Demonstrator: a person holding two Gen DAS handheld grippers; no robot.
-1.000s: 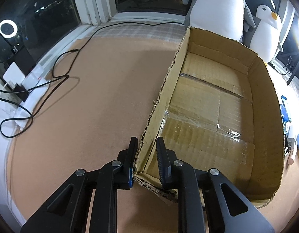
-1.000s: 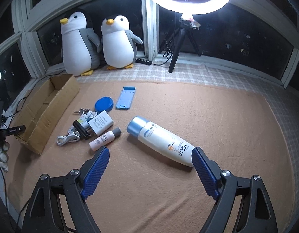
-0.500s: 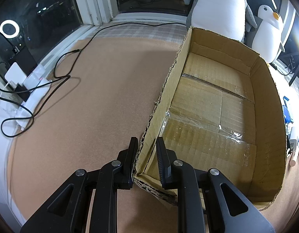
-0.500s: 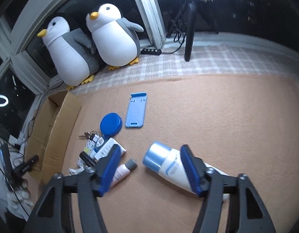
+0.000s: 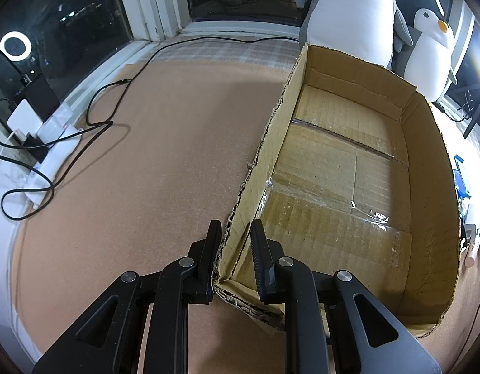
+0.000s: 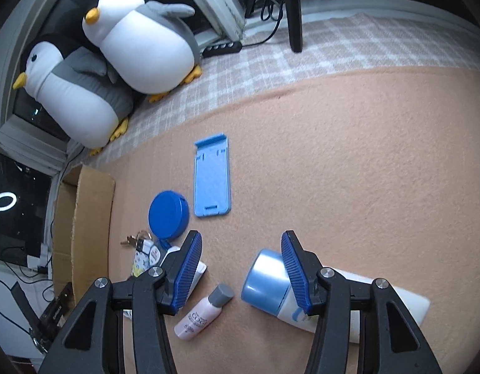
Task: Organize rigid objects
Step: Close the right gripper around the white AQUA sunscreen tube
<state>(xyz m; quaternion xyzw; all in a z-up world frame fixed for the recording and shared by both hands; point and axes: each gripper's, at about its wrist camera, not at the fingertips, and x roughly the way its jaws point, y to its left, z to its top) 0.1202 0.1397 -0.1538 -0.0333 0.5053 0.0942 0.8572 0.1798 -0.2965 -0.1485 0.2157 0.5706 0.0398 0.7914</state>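
Bare mat [image 6: 349, 155] lies open right of the blue stand [image 6: 212, 178]. Left, a blue lid [image 6: 168, 215], keys [image 6: 137, 240] and small bottle [image 6: 204, 311] crowd beside the cardboard box [image 6: 92, 215].

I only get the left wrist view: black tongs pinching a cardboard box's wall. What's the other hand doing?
Observer: The right gripper hangs open. Its jaws have just been closing but grip nothing; a small pink bottle lies below, between them.
Operator: Anything bigger nearby?
Observer: A white bottle with a light-blue cap lies on its side, partly hidden behind one blue finger.
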